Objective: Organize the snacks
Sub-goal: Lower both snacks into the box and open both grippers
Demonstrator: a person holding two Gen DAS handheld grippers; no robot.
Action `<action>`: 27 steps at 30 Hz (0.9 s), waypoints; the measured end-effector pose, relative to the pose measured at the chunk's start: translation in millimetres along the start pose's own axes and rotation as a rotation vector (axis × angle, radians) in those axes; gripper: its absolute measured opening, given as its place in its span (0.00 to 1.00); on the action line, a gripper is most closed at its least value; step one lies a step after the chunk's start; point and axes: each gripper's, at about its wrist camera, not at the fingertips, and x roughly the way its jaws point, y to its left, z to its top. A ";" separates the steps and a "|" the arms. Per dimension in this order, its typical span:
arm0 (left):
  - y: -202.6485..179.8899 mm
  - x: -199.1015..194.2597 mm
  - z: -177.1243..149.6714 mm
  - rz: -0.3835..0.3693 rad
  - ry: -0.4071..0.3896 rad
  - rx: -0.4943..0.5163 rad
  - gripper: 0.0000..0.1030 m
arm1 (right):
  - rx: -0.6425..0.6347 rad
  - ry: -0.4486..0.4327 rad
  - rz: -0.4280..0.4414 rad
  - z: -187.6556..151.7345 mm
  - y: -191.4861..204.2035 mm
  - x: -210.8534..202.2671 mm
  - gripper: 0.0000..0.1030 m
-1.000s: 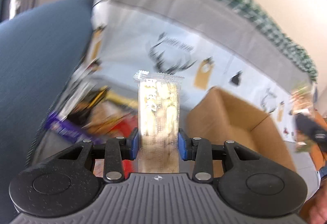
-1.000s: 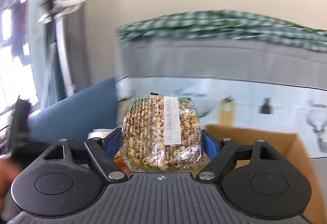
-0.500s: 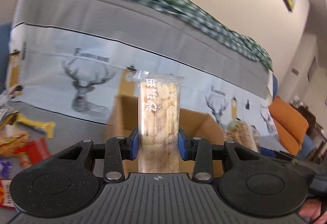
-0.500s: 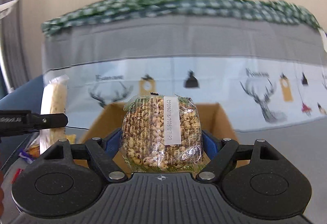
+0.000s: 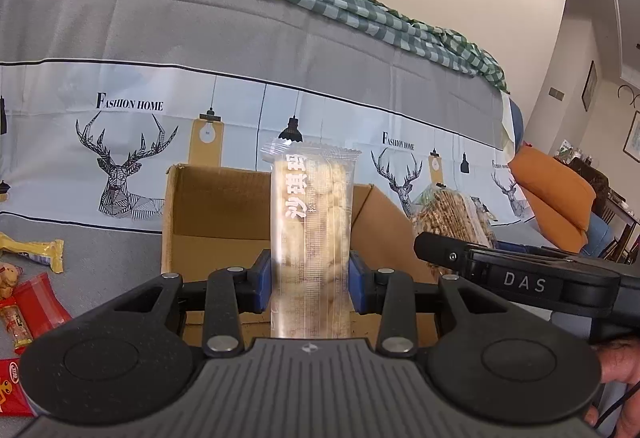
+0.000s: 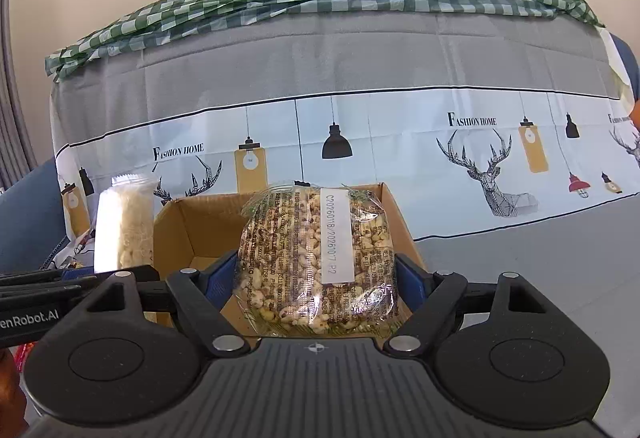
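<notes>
We've got the left gripper (image 5: 311,280) clamped on a tall pale bar (image 5: 312,234), upright, in front of the open box (image 5: 218,214). Our right gripper (image 6: 316,278) pinches a puffed-grain pack (image 6: 316,258) at a wider spread, just before the same box. Loose snacks (image 5: 30,302) lie left on the grey cloth (image 6: 540,258).

Light: bright, even, soft daylight in both views.
Shadows: faint, inside the open brown cardboard box (image 5: 216,214).
Glare: sheen on the clear plastic snack wrapper (image 6: 316,262).
Focus: sharp, no motion blur.
Distortion: strong fisheye bending, dark corners.
</notes>
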 end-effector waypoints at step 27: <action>1.0 -4.0 -0.2 -0.005 -0.009 0.002 0.40 | -0.029 0.003 0.012 -0.9 3.5 -0.6 0.79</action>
